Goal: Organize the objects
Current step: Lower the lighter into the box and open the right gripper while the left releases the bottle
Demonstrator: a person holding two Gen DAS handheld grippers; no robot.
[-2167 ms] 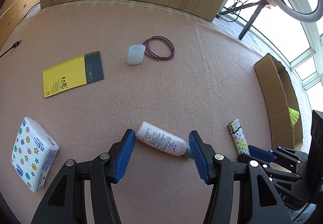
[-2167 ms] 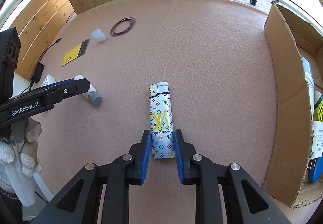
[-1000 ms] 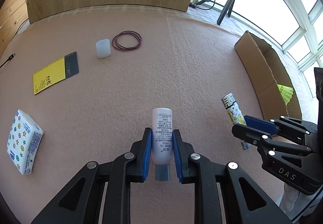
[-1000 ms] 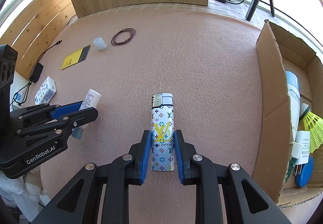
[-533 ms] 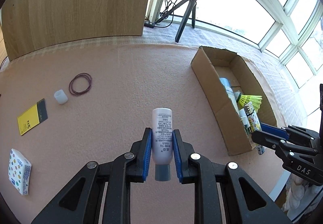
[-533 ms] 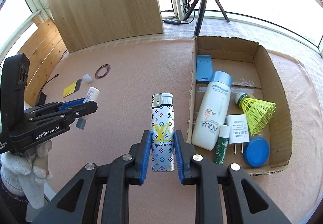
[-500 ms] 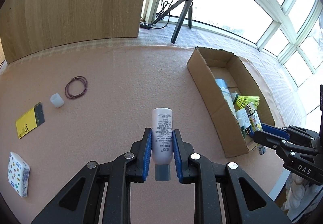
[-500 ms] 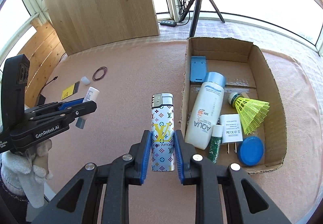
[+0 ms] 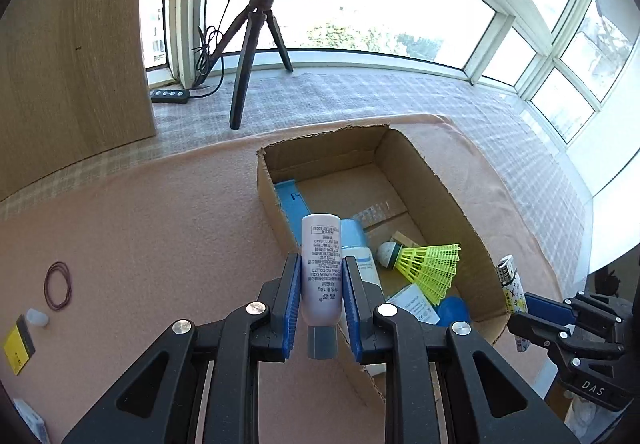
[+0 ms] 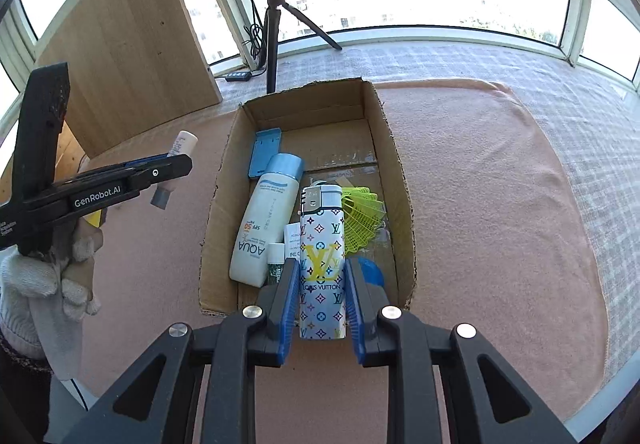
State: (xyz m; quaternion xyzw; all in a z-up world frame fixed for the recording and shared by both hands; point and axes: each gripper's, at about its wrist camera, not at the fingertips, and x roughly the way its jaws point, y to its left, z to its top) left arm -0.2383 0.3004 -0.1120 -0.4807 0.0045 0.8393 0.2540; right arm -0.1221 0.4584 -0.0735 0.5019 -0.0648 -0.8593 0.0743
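My left gripper (image 9: 321, 278) is shut on a small white tube (image 9: 321, 260) with a grey cap, held in the air beside the near left wall of the cardboard box (image 9: 436, 180). My right gripper (image 10: 322, 280) is shut on a patterned white lighter (image 10: 322, 264), held above the near end of the cardboard box (image 10: 394, 148). Inside the box lie a white sunscreen bottle (image 10: 266, 220), a yellow shuttlecock (image 10: 362, 218), a blue holder (image 10: 264, 152), a white charger and a blue lid. The right wrist view also catches the left gripper (image 10: 170, 176) with its tube, at the left.
A ring of rubber bands (image 9: 58, 286), a small translucent cup (image 9: 36, 318) and a yellow card (image 9: 18, 344) lie on the pink cloth at the left. A tripod (image 9: 256, 56) with a ring light and a wooden board (image 9: 68, 56) stand behind the box. A gloved hand (image 10: 48, 284) holds the left gripper.
Both grippers have lifted their objects off the cloth and carried them to the box, which now fills the middle of both views. The grips have not changed.
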